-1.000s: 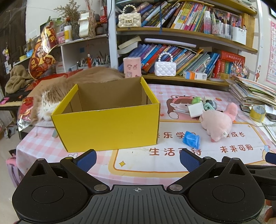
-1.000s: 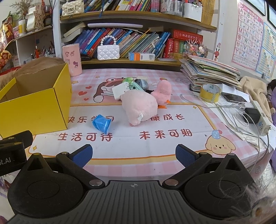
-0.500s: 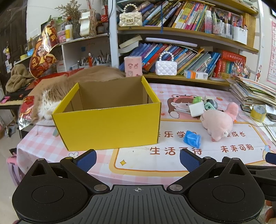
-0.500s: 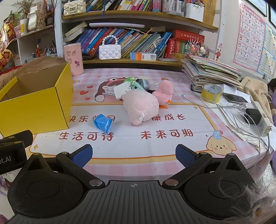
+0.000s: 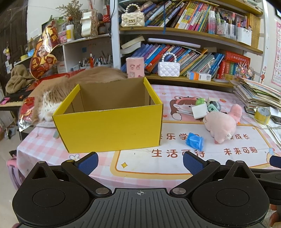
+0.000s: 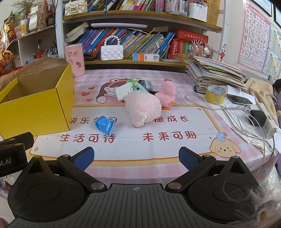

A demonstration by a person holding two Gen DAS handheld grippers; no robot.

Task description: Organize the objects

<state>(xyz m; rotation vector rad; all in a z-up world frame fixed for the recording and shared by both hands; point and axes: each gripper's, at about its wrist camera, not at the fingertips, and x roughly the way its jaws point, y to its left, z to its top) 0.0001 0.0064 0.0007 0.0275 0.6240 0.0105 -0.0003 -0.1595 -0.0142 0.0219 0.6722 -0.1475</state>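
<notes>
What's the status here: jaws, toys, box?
Left gripper and right gripper: jaws open, empty. Yellow box looks empty; blue bag and pink plush on the mat. Nothing blocking.

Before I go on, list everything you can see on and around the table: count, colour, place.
box: 1, yellow, open and empty, left side of table
plush toys: 2, pink, mid-table, the smaller one behind the larger
bag roll: 1, blue, between box and larger plush
small items: a cluster, white, green and grey, behind the plush; count unclear
tape roll: 1, yellow, right of the plush
canister: 1, pink, behind the box
paper stack: 1, mixed colours, back right
power strip: 1, white, right edge, with cables
purses: 2, white on lower shelf, cream above
furry animal: 1, tan, behind the box
left gripper: open, empty
right gripper: open, empty
</notes>
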